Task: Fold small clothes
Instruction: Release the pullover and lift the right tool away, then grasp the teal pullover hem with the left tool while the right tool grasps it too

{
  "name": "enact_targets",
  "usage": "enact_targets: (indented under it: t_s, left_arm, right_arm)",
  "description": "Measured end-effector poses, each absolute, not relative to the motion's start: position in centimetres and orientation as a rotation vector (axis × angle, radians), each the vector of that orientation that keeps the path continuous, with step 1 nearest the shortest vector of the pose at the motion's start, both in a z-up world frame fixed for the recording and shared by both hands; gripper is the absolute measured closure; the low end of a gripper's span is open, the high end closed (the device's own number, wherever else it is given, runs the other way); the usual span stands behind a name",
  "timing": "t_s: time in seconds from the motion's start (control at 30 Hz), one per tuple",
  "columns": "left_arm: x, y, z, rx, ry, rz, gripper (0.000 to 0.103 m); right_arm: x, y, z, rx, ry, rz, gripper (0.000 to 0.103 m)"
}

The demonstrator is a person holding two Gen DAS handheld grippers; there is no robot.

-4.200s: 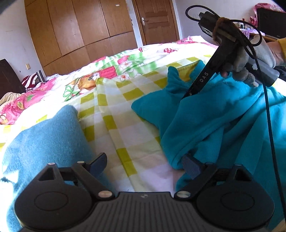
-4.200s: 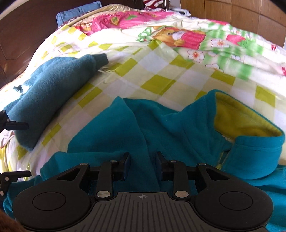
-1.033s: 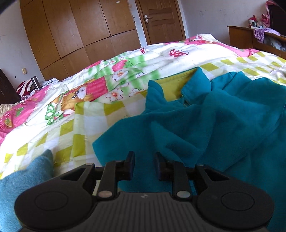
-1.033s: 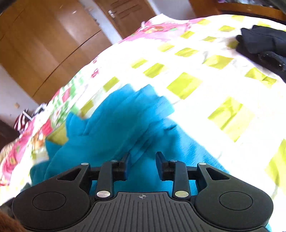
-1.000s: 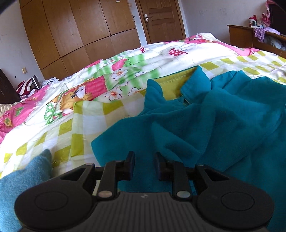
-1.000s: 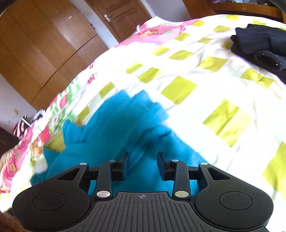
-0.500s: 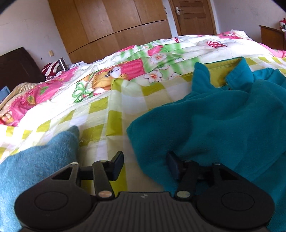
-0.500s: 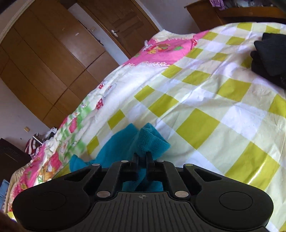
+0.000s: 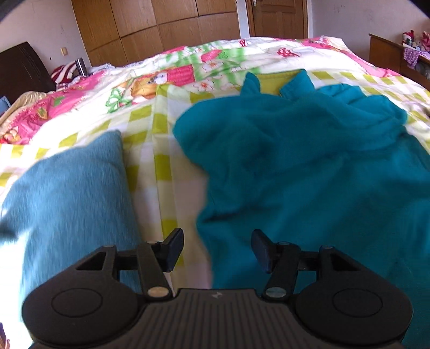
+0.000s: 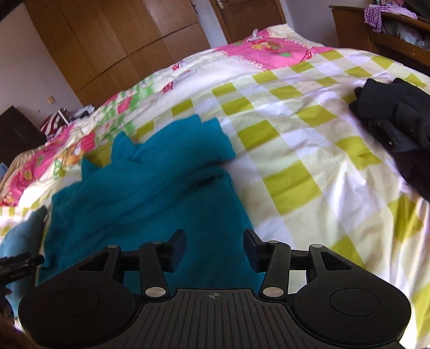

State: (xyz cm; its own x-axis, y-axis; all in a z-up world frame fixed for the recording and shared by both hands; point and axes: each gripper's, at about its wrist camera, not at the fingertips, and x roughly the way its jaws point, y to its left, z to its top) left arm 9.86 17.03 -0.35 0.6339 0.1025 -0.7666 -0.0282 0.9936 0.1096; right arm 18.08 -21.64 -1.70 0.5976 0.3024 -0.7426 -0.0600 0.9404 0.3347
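teal fleece garment (image 9: 309, 166), yellow-green lining at its collar | bedcover (image 10: 301, 150): white with yellow-green checks around the garment, pink-and-green cartoon print beyond the garment | duller blue-teal cloth (image 9: 70, 193) left of the garment | black clothes (image 10: 397, 120) right of the garment | brown wooden wardrobe (image 9: 150, 24) behind

Each wrist camera looks forward and down over its own jaws, close above the bed (image 9: 166, 150). Both views share the teal garment (image 9: 309, 166) (image 10: 150, 193) and, blurred, seemingly the wardrobe (image 10: 107, 40).
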Motion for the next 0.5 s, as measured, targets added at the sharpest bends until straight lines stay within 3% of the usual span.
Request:
enact_targets:
  t_s: [0.27,0.5]
  left_arm:
    - [3.3,16.6,-0.4,0.009,0.967,0.079,0.032]
    - [-0.1,16.5,0.8,-0.038,0.993,0.078,0.026]
  right_arm:
    - [11.3,-22.6,-4.4,0.269,1.116,0.186,0.050]
    - [9.9,-21.4,-5.3,0.235,1.151,0.254,0.041]
